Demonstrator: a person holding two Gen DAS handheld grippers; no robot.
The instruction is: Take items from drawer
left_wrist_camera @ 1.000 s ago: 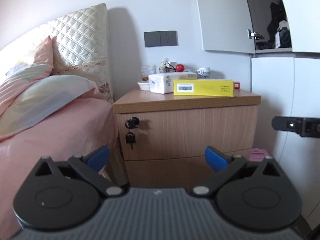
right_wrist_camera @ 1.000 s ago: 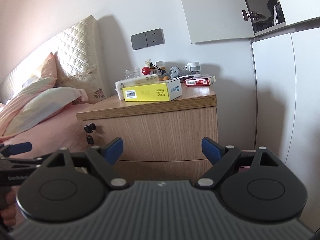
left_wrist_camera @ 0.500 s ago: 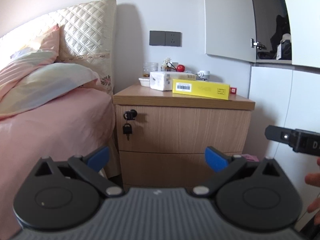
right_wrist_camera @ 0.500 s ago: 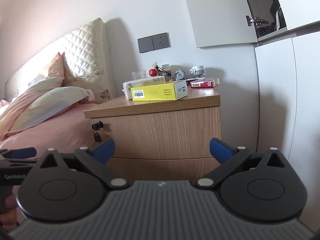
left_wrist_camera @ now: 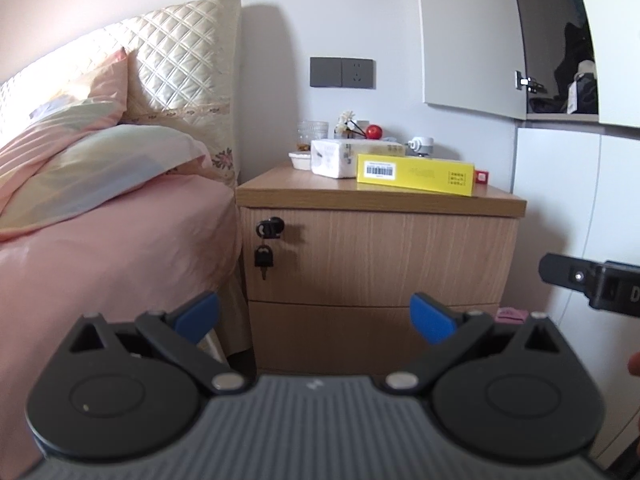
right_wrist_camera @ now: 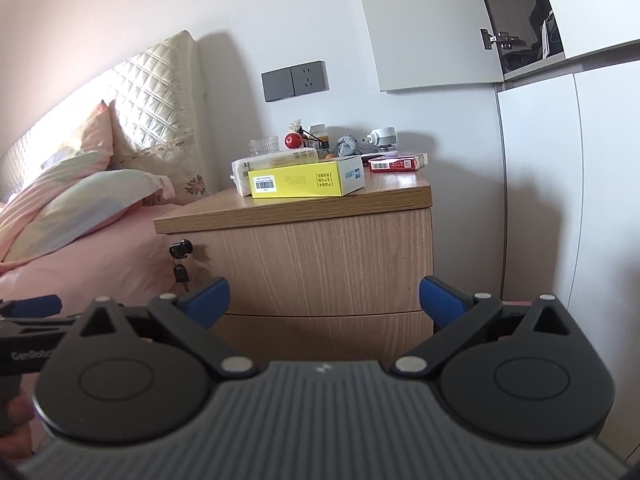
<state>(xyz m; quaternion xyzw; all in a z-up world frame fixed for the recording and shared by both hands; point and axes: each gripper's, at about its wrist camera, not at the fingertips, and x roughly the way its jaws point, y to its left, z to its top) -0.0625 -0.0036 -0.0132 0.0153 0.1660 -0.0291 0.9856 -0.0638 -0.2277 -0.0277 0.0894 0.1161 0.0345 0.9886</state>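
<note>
You held the left tool (left_wrist_camera: 316,318) and the right tool (right_wrist_camera: 322,300) released, fingers spread wide and grasping nothing, both facing the closed upper drawer (left_wrist_camera: 380,258) and lower drawer (right_wrist_camera: 324,334) of the nightstand (right_wrist_camera: 296,208), well apart from them, beside the bed (left_wrist_camera: 112,248).
</note>
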